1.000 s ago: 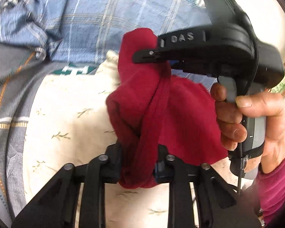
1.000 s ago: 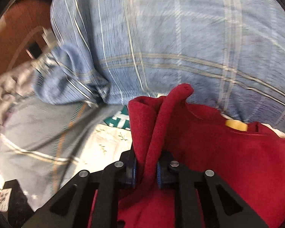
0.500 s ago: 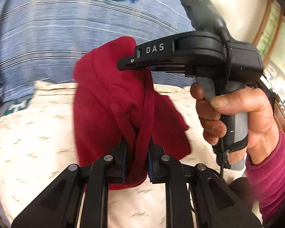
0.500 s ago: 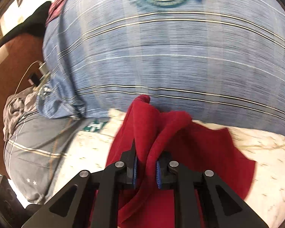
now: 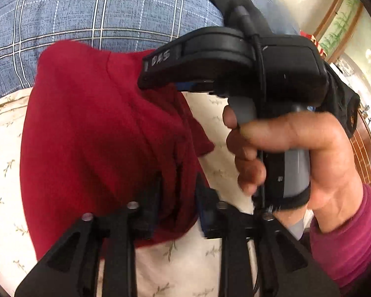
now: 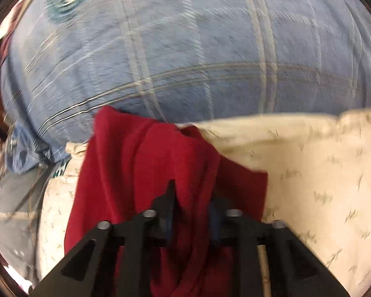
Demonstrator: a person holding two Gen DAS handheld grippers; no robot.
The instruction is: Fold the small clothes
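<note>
Red cloth (image 5: 91, 133) bunched over cream floral sheet (image 5: 2, 148), blue plaid quilt (image 5: 91, 7) behind at 12 o'clock. Left gripper (image 5: 178, 198) at 6 o'clock of its view: jaws opening, a fold of cloth between them, pads no longer clearly pressing. Right gripper (image 6: 191, 210): same, jaws opening with a hanging fold in the gap; seen from left view at 1–2 o'clock, gripped by a hand (image 5: 291, 153) in a magenta sleeve (image 5: 346, 235). Looks like release after a fold laid down. Handling guess: light, soft knit, limp, no stiffness, drapes and slumps on release; slightly grippy, unlikely to slip; not fragile. Best hold: pinch doubled edges or corners at 3 and 9 o'clock, keep taut between grippers. Writing: "DAS" on right gripper body; green LED on top. Quilt emblem too blurred to read.
</note>
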